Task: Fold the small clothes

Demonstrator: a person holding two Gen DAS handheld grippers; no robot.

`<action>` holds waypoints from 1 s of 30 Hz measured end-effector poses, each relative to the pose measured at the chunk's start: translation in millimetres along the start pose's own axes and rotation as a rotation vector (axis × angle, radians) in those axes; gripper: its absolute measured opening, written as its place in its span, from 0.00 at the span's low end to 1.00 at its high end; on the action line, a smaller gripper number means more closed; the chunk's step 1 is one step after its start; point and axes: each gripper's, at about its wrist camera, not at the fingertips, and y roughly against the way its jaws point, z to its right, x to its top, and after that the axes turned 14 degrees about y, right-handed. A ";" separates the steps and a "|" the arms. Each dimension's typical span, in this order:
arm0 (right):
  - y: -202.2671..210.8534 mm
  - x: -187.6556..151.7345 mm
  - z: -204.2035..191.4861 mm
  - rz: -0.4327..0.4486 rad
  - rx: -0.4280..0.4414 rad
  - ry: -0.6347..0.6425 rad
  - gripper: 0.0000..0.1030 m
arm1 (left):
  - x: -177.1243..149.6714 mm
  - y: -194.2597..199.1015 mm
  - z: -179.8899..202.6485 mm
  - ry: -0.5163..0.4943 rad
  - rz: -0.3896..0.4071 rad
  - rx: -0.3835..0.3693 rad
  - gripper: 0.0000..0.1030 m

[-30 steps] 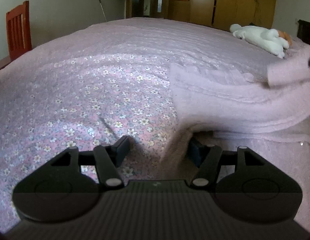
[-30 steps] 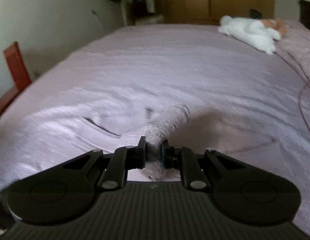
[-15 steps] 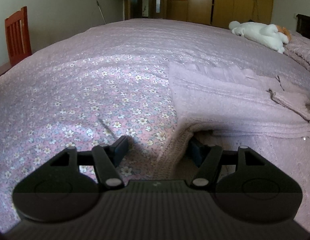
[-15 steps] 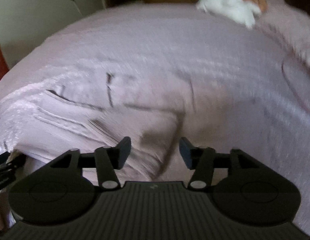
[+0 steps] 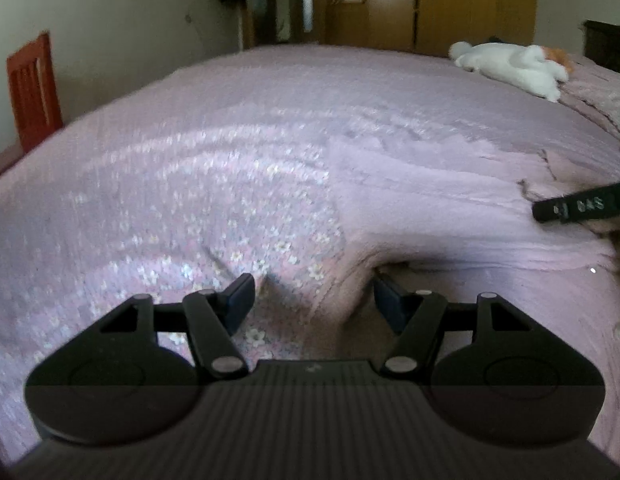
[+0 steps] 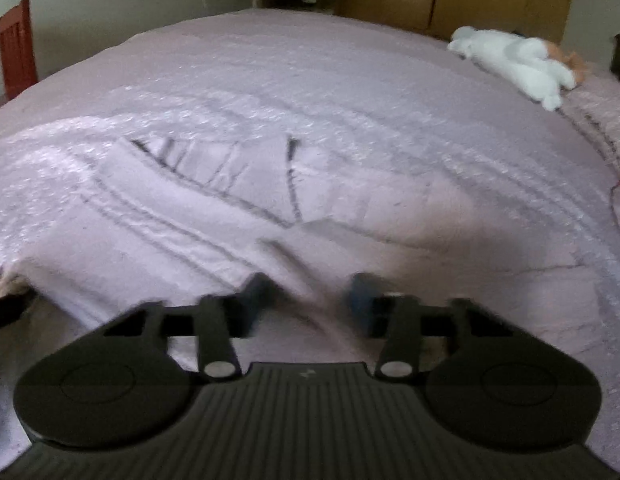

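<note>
A pale pink knit garment (image 5: 430, 200) lies spread on the floral bedspread (image 5: 170, 208). My left gripper (image 5: 314, 300) is open at its near left corner. A raised edge of the knit runs between the fingers, and the right finger (image 5: 386, 300) sits under the fold. In the right wrist view the same garment (image 6: 214, 208) shows a sleeve folded across its body. My right gripper (image 6: 310, 300) is open just above the near part of the cloth and holds nothing. One of its fingers (image 5: 578, 204) shows at the right edge of the left view.
A white plush toy (image 5: 510, 64) lies at the far right of the bed, also seen as the plush toy (image 6: 518, 60). A red wooden chair (image 5: 32, 88) stands left of the bed. Wooden wardrobes (image 5: 470, 0) line the back wall.
My right gripper opened and let go of the sleeve, which now lies flat on the garment, then drew back. My left gripper stayed open in nearly the same spot.
</note>
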 end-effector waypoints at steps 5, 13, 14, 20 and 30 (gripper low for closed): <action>20.7 6.1 21.1 0.068 0.000 -0.058 0.09 | 1.9 -8.5 18.0 -0.098 0.019 0.006 0.64; 84.2 17.1 66.7 0.269 -0.087 -0.122 0.08 | 6.1 -7.2 33.5 -0.136 0.136 0.017 0.14; 90.9 12.5 73.9 0.283 -0.102 -0.130 0.08 | 5.7 -7.9 30.2 -0.122 0.132 0.028 0.14; 94.9 -50.0 113.4 0.231 -0.160 -0.238 0.08 | -0.8 -19.1 12.1 -0.050 0.062 0.047 0.16; 75.3 -142.1 138.9 0.102 -0.046 -0.495 0.32 | 0.3 4.6 10.5 -0.087 -0.036 -0.048 0.28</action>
